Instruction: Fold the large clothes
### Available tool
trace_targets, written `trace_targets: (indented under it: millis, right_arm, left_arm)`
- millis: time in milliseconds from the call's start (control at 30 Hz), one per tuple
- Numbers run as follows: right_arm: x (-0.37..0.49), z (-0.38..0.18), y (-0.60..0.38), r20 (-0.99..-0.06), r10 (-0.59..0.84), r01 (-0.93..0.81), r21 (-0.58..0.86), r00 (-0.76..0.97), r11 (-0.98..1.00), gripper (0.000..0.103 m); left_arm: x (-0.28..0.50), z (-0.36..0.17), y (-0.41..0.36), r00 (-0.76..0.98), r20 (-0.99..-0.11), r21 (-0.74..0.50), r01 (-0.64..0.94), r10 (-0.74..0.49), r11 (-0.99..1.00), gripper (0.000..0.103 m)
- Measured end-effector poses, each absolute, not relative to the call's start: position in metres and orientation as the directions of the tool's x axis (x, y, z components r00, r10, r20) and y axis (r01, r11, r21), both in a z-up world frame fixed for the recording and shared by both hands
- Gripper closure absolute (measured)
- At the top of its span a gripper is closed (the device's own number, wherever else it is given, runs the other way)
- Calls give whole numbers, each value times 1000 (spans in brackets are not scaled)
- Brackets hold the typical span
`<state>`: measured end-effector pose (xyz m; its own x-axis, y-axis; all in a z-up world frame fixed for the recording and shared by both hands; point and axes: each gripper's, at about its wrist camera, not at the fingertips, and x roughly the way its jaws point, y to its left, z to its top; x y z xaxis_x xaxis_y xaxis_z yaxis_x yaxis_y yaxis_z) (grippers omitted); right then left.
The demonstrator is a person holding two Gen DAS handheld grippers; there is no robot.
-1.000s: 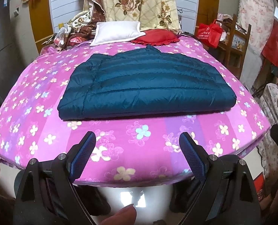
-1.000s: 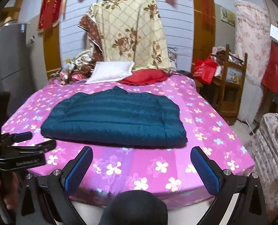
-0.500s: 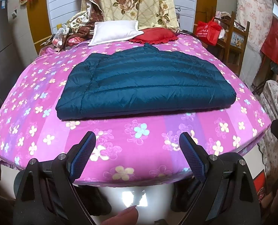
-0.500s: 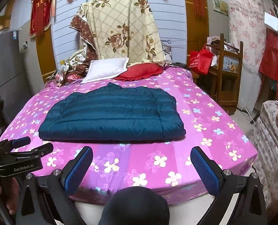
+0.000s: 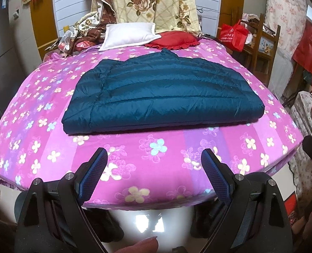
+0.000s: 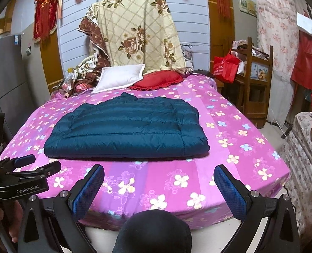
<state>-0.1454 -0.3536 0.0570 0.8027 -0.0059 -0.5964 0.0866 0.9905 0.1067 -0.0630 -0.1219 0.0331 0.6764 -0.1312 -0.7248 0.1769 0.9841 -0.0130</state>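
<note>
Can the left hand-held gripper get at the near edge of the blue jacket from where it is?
Probably yes. The left hand-held gripper is open and empty, and only bare pink bedsheet lies between it and the blue jacket; it is not touching it yet.

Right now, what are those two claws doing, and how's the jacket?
Left gripper open, empty. Right gripper open, empty. Teal puffer jacket lies folded on the bed, untouched. Nothing in the way.
</note>
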Motion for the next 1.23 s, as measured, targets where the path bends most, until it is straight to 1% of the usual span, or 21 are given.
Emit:
trace_targets:
  millis: [667, 1067, 1233]
  right_arm:
    - [-137, 58, -342, -594, 7, 65, 100, 804, 993, 0]
    - [-133, 58, -337, -597, 15, 54, 97, 802, 994, 0]
    - [-132, 55, -338, -601, 15, 58, 102, 799, 993, 0]
  left_arm:
    - [-63, 33, -121, 673, -727, -14, 183, -136, 983, 13]
    - [-57, 26, -110, 647, -749, -34, 180, -144, 983, 13]
    - [-59, 26, -110, 662, -737, -19, 180, -135, 983, 13]
